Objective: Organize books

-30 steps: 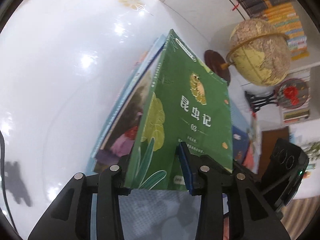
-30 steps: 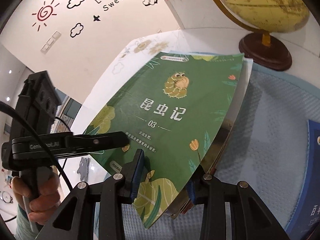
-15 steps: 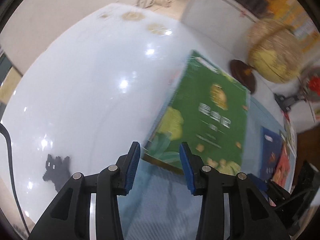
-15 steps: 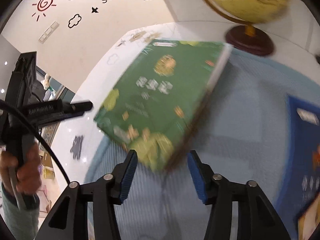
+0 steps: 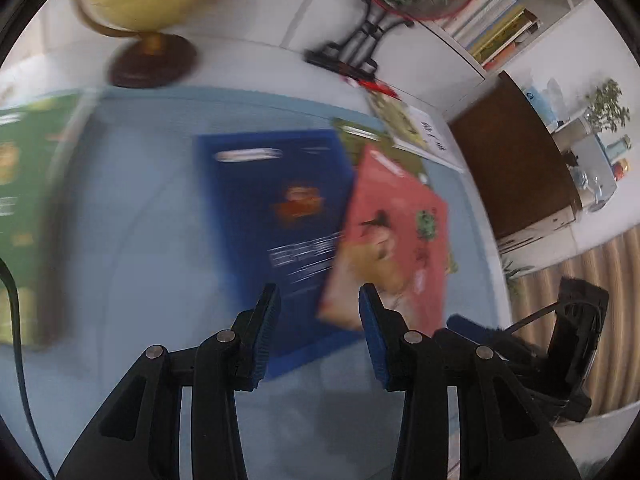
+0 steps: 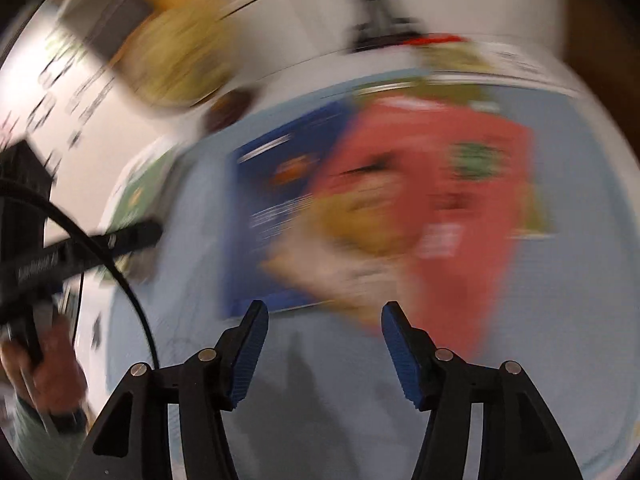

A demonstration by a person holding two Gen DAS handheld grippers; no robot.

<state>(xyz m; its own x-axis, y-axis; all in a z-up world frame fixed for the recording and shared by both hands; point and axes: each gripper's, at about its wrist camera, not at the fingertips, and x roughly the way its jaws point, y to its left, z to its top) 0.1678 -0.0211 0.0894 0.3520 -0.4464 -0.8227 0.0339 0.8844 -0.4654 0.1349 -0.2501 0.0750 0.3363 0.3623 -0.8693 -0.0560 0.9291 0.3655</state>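
Our left gripper [image 5: 319, 300] hangs with its blue pads spread and nothing between them; our right gripper [image 6: 325, 316] has just been opening and is likewise empty. Just beyond lie the blue book [image 5: 276, 216] and the red book [image 5: 400, 236] overlapping it on the pale blue mat [image 5: 140, 208]. Farther left rests the green book [image 5: 24, 208], with the globe [image 5: 152, 12] behind.

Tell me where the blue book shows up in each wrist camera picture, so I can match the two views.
Left wrist: the blue book lies flat in the middle of the picture, ahead of the fingers, on the pale blue mat.
Right wrist: the blue book sits left of centre, badly blurred.
Shared landmark: the red book overlaps its right edge in both views.
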